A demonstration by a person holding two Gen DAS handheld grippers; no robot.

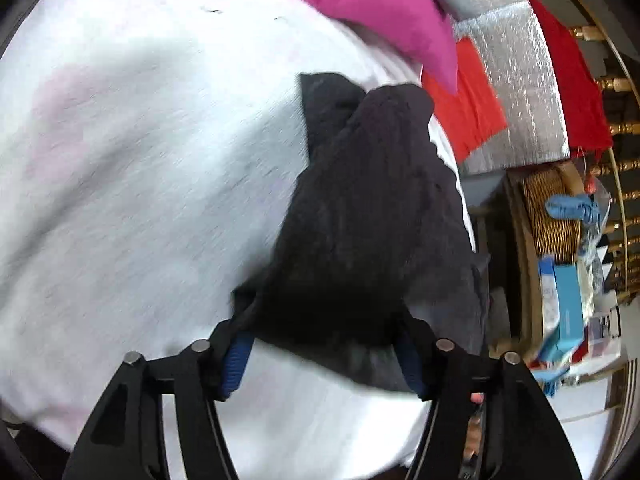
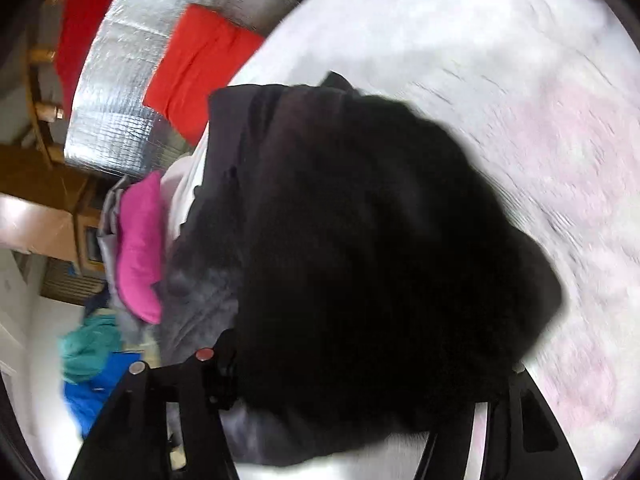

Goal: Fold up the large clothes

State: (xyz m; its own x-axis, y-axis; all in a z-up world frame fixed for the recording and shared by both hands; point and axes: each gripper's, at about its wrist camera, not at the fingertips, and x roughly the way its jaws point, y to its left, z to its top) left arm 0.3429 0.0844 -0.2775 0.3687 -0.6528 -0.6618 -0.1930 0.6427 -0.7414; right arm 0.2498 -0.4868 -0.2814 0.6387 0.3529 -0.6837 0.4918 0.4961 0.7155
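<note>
Blue-padded fingers point(image 1: 240, 360) of the left gripper point(image 1: 326, 356) stood apart with the black garment point(image 1: 360, 216) bunched between them. Whether the right gripper point(image 2: 360, 392) gripped was unclear, cloth hiding its fingers. Beyond lay white bedding point(image 1: 140, 160), a pink cloth point(image 1: 384, 8).

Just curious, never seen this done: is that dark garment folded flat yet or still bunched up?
Still bunched up: the dark garment hangs in a rumpled heap over the white sheet, no flat fold visible.
</note>
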